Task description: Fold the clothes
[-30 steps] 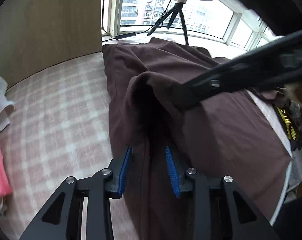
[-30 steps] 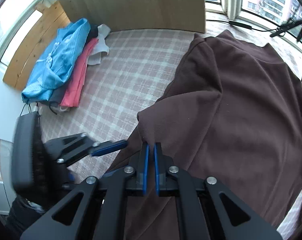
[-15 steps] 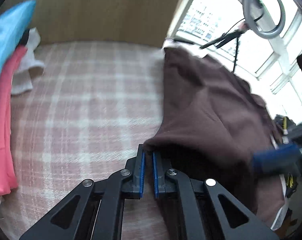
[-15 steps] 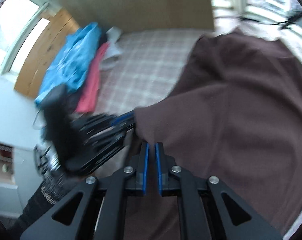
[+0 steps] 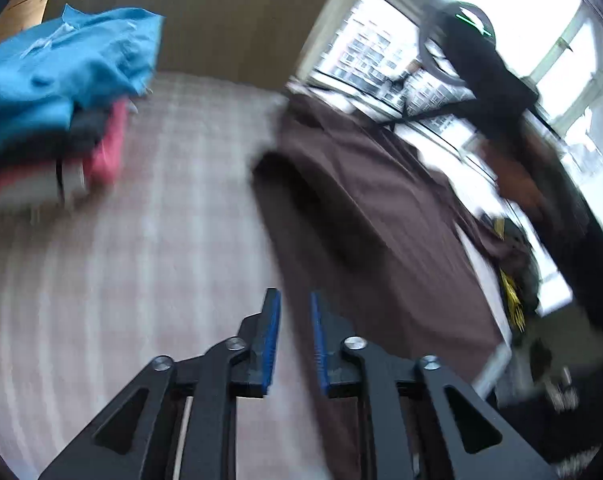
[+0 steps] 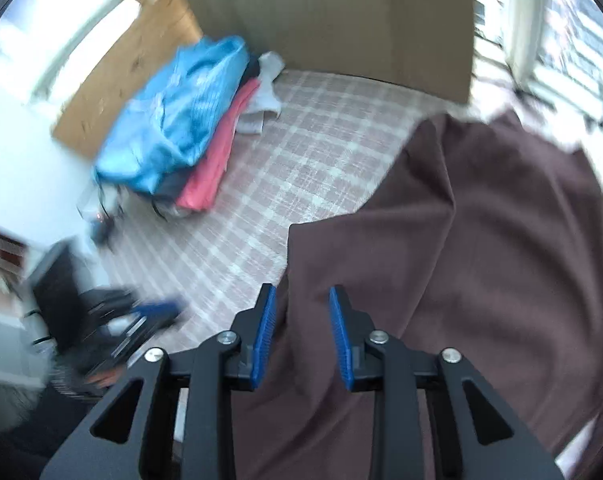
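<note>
A large brown garment (image 5: 381, 220) (image 6: 481, 260) lies spread on the pink plaid bed sheet (image 5: 161, 240) (image 6: 321, 152), one layer folded over with a corner toward the left. My left gripper (image 5: 293, 300) hangs over the sheet just left of the garment's edge; its jaws are opening and hold nothing. It also shows as a blur as the left gripper (image 6: 149, 312) in the right wrist view. My right gripper (image 6: 301, 292) is above the garment's left edge, jaws opening. The cloth lies below them, and the pads do not press on it.
A stack of folded clothes (image 5: 61, 68) (image 6: 181, 120), blue on top of dark, pink and white, sits at the far left of the bed. A wooden panel (image 6: 361, 20) backs the bed. Windows (image 5: 373, 52) and a person's blurred arm (image 5: 521, 176) fill the right side.
Half a second ago both grippers were shut at the brown garment's folded edge. Both have since let go and opened. The left one has swung away to the left, off the cloth.
</note>
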Demonstrator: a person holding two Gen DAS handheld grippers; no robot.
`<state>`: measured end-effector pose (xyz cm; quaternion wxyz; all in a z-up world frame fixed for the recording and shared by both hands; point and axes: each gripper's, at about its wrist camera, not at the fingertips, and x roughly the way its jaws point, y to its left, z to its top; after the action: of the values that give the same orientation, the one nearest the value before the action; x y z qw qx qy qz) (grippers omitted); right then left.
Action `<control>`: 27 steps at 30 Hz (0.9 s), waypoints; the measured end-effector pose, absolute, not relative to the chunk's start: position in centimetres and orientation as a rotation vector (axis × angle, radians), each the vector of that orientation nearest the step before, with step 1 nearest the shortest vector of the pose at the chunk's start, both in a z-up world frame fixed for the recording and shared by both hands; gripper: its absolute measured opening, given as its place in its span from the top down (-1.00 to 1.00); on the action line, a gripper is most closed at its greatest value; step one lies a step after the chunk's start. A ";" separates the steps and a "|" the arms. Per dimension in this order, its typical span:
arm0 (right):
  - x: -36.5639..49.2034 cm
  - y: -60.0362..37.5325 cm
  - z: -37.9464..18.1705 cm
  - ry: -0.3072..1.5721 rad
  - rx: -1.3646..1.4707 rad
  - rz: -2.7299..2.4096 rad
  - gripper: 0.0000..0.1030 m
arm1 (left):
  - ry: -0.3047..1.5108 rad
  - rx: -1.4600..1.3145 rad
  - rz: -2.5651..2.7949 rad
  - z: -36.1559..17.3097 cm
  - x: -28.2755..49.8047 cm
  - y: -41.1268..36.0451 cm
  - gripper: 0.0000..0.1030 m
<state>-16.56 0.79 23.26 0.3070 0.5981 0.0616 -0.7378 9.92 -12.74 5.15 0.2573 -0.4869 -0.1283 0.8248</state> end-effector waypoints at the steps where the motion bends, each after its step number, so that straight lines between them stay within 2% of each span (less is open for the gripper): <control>1: -16.8 -0.1 22.8 0.228 1.608 -1.927 0.37 | -0.347 -1.337 2.221 5.3 11.9 -11.9 0.42; 2: -17.0 -0.9 22.4 0.284 1.636 -1.894 0.37 | -0.338 -1.358 2.211 5.2 13.9 -10.9 0.32; 4: -17.1 -1.2 22.6 0.291 1.661 -1.818 0.37 | -0.330 -1.400 2.211 5.1 17.5 -9.3 0.32; 8: -16.6 1.6 25.9 0.155 1.592 -1.778 0.37 | -0.490 -1.369 2.268 5.6 22.1 -8.2 0.32; 10: -16.5 2.2 26.8 0.236 1.540 -1.854 0.34 | -0.447 -1.391 2.341 4.6 22.3 -7.2 0.32; 13: -17.4 0.7 24.8 0.313 1.564 -1.885 0.32 | -0.461 -1.450 2.356 2.3 21.5 -6.3 0.37; 18: -18.0 -3.9 20.4 0.472 1.584 -1.842 0.32 | -0.375 -1.507 2.433 0.5 20.3 -4.8 0.39; 19: -17.9 -4.8 19.5 0.510 1.591 -1.826 0.32 | -0.374 -1.519 2.438 0.2 20.3 -4.6 0.43; 21: -17.8 -6.1 18.0 0.600 1.593 -1.829 0.32 | -0.354 -1.523 2.459 0.1 20.3 -4.2 0.82; 25: -18.0 -6.8 16.1 0.662 1.600 -1.847 0.37 | -0.379 -1.488 2.507 1.0 21.4 -4.3 0.92; 27: -18.3 -6.5 16.0 0.631 1.605 -1.868 0.70 | -0.404 -1.466 2.541 1.6 21.8 -4.6 0.93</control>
<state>-18.35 -6.53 16.04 0.2950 0.6032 0.2372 -0.7020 21.79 -4.57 1.59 0.0902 -0.4931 -0.1360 0.8545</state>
